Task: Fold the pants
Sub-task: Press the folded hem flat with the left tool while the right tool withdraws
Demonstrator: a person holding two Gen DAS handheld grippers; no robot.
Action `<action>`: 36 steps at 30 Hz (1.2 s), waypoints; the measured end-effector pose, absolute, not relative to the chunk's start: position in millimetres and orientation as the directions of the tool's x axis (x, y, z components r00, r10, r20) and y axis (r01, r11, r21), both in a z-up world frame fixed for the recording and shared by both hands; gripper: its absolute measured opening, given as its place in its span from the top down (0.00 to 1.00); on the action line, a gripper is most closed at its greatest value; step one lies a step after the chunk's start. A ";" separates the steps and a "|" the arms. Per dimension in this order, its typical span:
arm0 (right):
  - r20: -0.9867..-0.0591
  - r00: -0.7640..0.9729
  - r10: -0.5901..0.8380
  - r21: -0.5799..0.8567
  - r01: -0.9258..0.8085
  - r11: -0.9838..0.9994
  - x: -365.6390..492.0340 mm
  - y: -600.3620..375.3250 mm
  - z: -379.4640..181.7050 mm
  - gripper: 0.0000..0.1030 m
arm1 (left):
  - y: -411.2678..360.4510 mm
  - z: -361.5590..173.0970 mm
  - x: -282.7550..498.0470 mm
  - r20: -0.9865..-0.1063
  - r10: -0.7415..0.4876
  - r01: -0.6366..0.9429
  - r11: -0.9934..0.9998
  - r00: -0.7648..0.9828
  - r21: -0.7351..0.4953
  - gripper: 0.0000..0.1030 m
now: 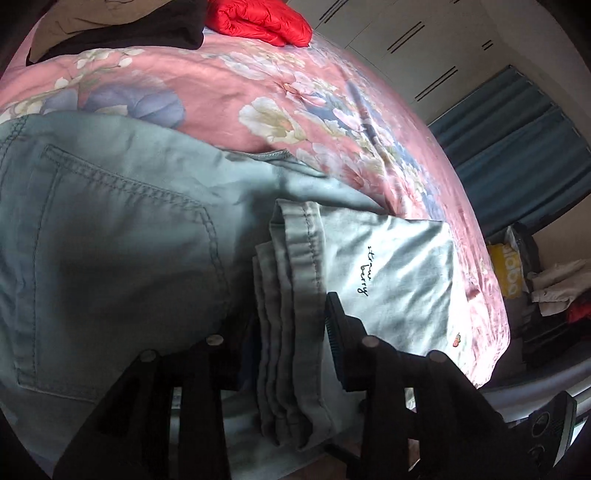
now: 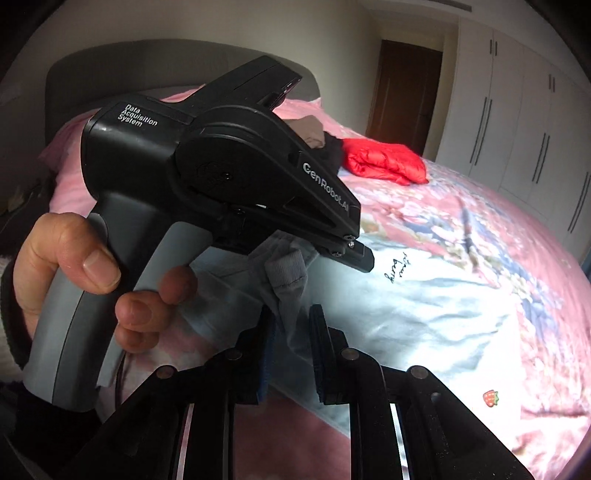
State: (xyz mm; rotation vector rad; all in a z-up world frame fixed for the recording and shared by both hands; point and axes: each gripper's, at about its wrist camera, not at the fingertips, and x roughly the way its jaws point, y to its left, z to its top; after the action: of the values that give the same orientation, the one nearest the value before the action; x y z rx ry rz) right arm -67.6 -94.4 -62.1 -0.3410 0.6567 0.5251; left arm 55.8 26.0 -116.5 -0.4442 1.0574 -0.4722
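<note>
Pale grey-green pants [image 1: 122, 229] lie on a pink floral bedspread [image 1: 258, 92], the seat with a back pocket at the left and the leg ends folded over in layers. My left gripper [image 1: 291, 332] is shut on the stacked leg hems [image 1: 291, 295]. In the right wrist view my right gripper [image 2: 291, 343] is shut on a bunched fold of the same pants [image 2: 288, 280]. The left gripper's body [image 2: 221, 177], held in a hand, fills that view's upper left and its fingers clamp the same bunch from above. Script lettering [image 2: 397, 267] marks the leg.
A red puffer jacket [image 1: 262, 20] and dark and tan clothes [image 1: 122, 29] lie at the far end of the bed. White wardrobes [image 2: 517, 122] and a brown door [image 2: 402, 96] stand beyond. A blue curtain [image 1: 517, 140], a yellow bag [image 1: 508, 273] and clutter sit past the bed's right edge.
</note>
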 end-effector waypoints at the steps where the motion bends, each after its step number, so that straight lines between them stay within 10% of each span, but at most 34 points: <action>1: -0.691 0.643 0.330 -0.129 -0.559 0.819 -64.7 -93.4 -69.4 0.73 | 33.7 -114.7 53.7 -0.706 -0.576 0.158 0.808 0.412 -0.567 0.65; 6: -0.701 0.588 0.404 -0.011 -0.575 0.818 -72.0 -128.7 -50.5 0.67 | 42.6 -105.4 48.8 -0.659 -0.628 0.203 0.770 0.414 -0.606 0.32; 21: -0.687 0.674 0.271 0.046 -0.331 0.942 -4.6 -219.8 -24.5 0.63 | -10.1 -109.9 59.9 -0.711 -0.626 0.263 0.780 0.321 -0.568 0.33; 25: -0.778 0.608 -0.157 -0.325 -0.176 0.929 10.4 -233.4 -76.1 0.63 | -26.9 -110.2 64.3 -0.718 -0.625 0.307 0.779 0.307 -0.547 0.25; 29: -0.816 0.576 -0.052 -0.126 -0.090 0.988 1.5 -281.0 -65.5 0.53 | -24.3 -117.8 83.4 -0.718 -0.632 0.254 0.775 0.292 -0.578 0.25; 36: -0.697 0.702 -0.147 -0.265 -0.062 0.962 -14.1 -234.7 -29.2 0.50 | -21.9 -106.4 105.8 -0.715 -0.626 0.234 0.780 0.312 -0.580 0.26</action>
State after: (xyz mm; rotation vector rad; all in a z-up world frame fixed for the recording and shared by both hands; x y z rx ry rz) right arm -14.1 -234.7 -29.2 -0.2793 0.7934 -0.0476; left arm 105.8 -21.9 -106.4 -0.4063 1.1188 -0.5878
